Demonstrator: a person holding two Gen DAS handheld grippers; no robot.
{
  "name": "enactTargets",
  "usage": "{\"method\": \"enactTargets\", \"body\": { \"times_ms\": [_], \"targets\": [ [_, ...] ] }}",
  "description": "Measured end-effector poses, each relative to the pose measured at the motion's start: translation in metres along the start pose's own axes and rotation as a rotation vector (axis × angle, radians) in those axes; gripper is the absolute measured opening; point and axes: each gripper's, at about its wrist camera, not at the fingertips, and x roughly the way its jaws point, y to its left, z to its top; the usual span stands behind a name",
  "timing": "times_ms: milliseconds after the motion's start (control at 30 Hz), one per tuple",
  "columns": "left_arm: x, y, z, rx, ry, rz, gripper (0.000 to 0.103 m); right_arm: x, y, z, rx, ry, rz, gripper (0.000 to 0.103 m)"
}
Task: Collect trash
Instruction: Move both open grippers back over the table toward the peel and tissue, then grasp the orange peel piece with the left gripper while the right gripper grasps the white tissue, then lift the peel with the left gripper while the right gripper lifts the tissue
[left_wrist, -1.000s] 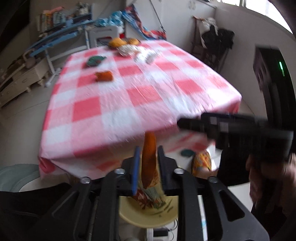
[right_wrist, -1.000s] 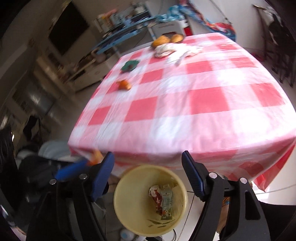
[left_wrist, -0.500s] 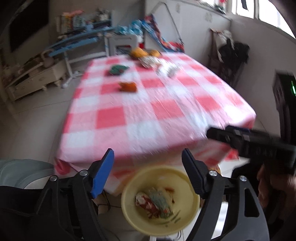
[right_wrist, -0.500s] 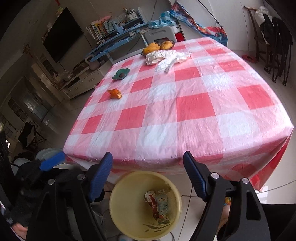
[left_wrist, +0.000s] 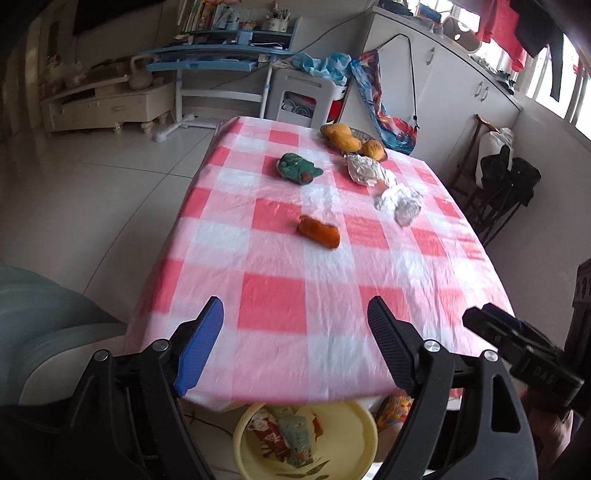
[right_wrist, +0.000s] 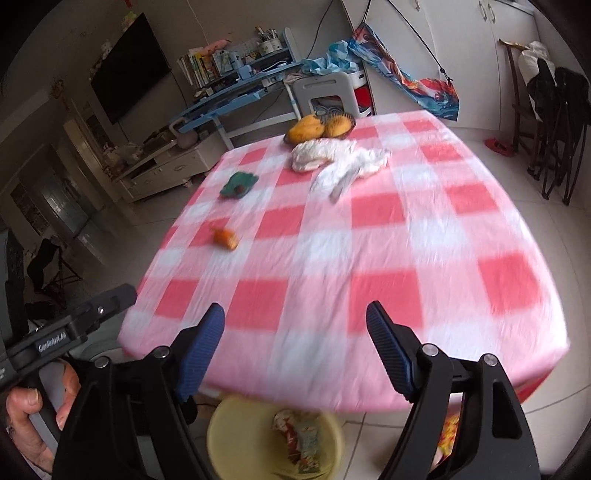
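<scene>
A yellow bin (left_wrist: 354, 428) (right_wrist: 236, 439) with wrappers inside stands on the floor below the table's near edge. On the red-checked tablecloth (left_wrist: 332, 288) (right_wrist: 388, 258) lie an orange wrapper (left_wrist: 319, 230) (right_wrist: 225, 237), a green wrapper (left_wrist: 297, 168) (right_wrist: 238, 184) and crumpled white plastic (left_wrist: 399, 199) (right_wrist: 343, 158). My left gripper (left_wrist: 295, 339) is open and empty above the near edge. My right gripper (right_wrist: 295, 343) is open and empty beside it, and its body shows in the left wrist view (left_wrist: 524, 350).
A basket of mangoes (left_wrist: 351, 138) (right_wrist: 321, 127) sits at the table's far end. A white stool (left_wrist: 306, 96), a blue desk (right_wrist: 236, 99) and chairs (right_wrist: 554, 110) stand beyond the table. A grey seat (left_wrist: 48, 321) is at the near left.
My left gripper opened and dropped an orange wrapper into the yellow bin. Both grippers then rose and tilted up toward the tabletop.
</scene>
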Motion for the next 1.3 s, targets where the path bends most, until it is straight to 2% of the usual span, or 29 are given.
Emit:
{"method": "enactTargets", "body": {
  "times_ms": [300,433,633,733,767,833,933,967,1000,1067,1167,1300],
  "targets": [
    [0.06,-0.027,0.041,-0.008,0.031,0.003,0.077,0.062,-0.023,0.086,-0.081,0.035,-0.102,0.079],
    [0.089,-0.035,0.052,-0.007,0.049,0.038,0.077,0.1,-0.038,0.112,-0.069,0.064,-0.133,0.079],
    [0.119,-0.037,0.061,-0.008,0.051,0.106,0.077,0.139,-0.049,0.13,-0.048,0.096,-0.152,0.079],
    [0.128,-0.035,0.062,0.011,0.065,0.13,0.077,0.155,-0.045,0.13,-0.098,0.126,-0.176,0.079],
    [0.13,-0.032,0.062,0.015,0.072,0.133,0.075,0.157,-0.044,0.13,-0.115,0.131,-0.184,0.079],
    [0.134,-0.029,0.061,0.016,0.087,0.127,0.064,0.159,-0.04,0.13,-0.161,0.132,-0.201,0.078],
    [0.136,-0.028,0.061,0.042,0.084,0.128,0.046,0.158,-0.039,0.13,-0.195,0.126,-0.219,0.062],
    [0.136,-0.028,0.06,0.047,0.086,0.12,0.035,0.159,-0.04,0.132,-0.198,0.126,-0.216,0.049],
    [0.134,-0.028,0.059,0.051,0.088,0.112,0.035,0.157,-0.041,0.132,-0.199,0.125,-0.211,0.031],
    [0.131,-0.028,0.056,0.055,0.086,0.095,0.034,0.155,-0.042,0.132,-0.194,0.129,-0.199,0.017],
    [0.122,-0.025,0.05,0.051,0.082,0.06,0.032,0.152,-0.042,0.129,-0.195,0.138,-0.183,0.008],
    [0.104,-0.019,0.046,0.032,0.047,0.005,0.03,0.134,-0.038,0.123,-0.159,0.123,-0.129,0.007]
  ]
}}
